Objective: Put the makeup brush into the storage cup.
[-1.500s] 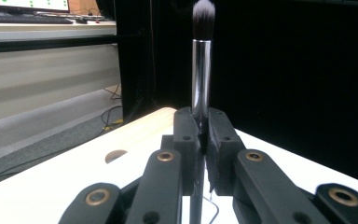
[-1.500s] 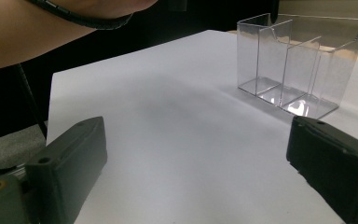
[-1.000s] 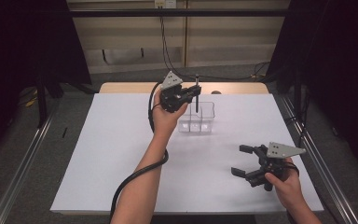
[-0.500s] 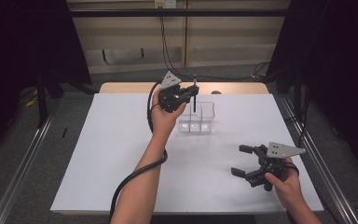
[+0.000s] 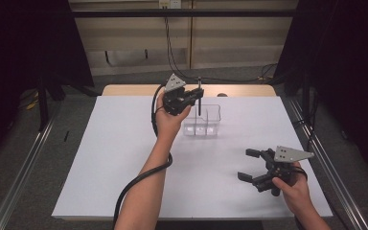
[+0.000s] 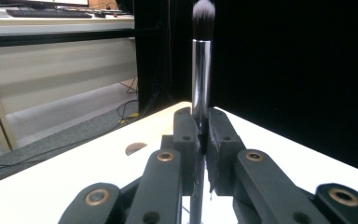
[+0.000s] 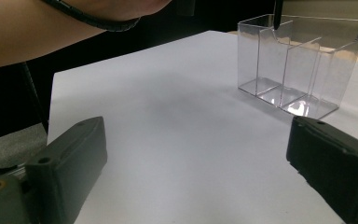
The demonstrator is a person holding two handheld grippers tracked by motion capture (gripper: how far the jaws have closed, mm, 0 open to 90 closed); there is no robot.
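Above clear box, left gripper clamps upright brush; right gripper near table edge, jaws wide, empty.

On the counter a box with compartments stands toward the far edge, near the middle. The left gripper hangs over the box's far-left corner with a brush clamped upright between its fingers; the brush's lower end reaches down at the box's far-left compartment, bristles on top. The right gripper sits low over the counter's near-right part, well apart from the box, its fingers spread and pointing toward the box.
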